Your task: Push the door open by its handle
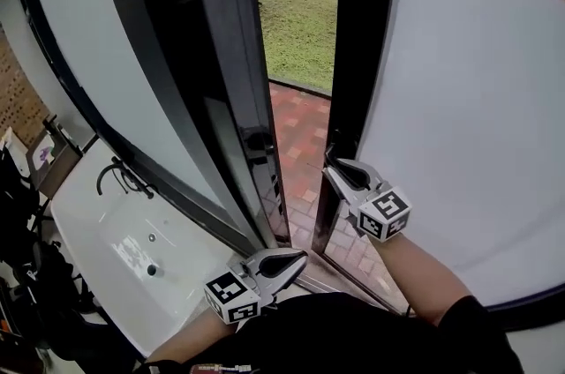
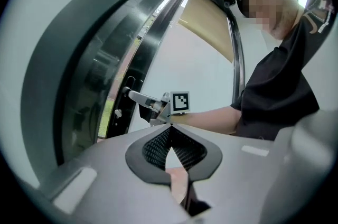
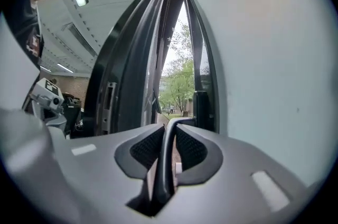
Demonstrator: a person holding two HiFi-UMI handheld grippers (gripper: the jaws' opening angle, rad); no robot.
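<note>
The door (image 1: pixel 459 99) is a white panel in a black frame and stands ajar. Its grey lever handle (image 1: pixel 332 159) sits on the black edge. My right gripper (image 1: pixel 335 168) reaches up to it. In the right gripper view the handle (image 3: pixel 167 157) runs lengthwise between the jaws of my right gripper (image 3: pixel 169 127), and both pads lie against it. The left gripper view shows that handle (image 2: pixel 136 96) side on, with the right gripper (image 2: pixel 150 108) over its end. My left gripper (image 1: pixel 298 258) hangs low by the threshold, and in its own view my left gripper (image 2: pixel 170 127) is shut on nothing.
Through the gap I see red brick paving (image 1: pixel 300 130) and grass (image 1: pixel 300 28) outside. A dark fixed frame (image 1: pixel 225 81) stands to the left of the gap. A white basin (image 1: pixel 132 253) with a black tap (image 1: pixel 119 178) lies at lower left.
</note>
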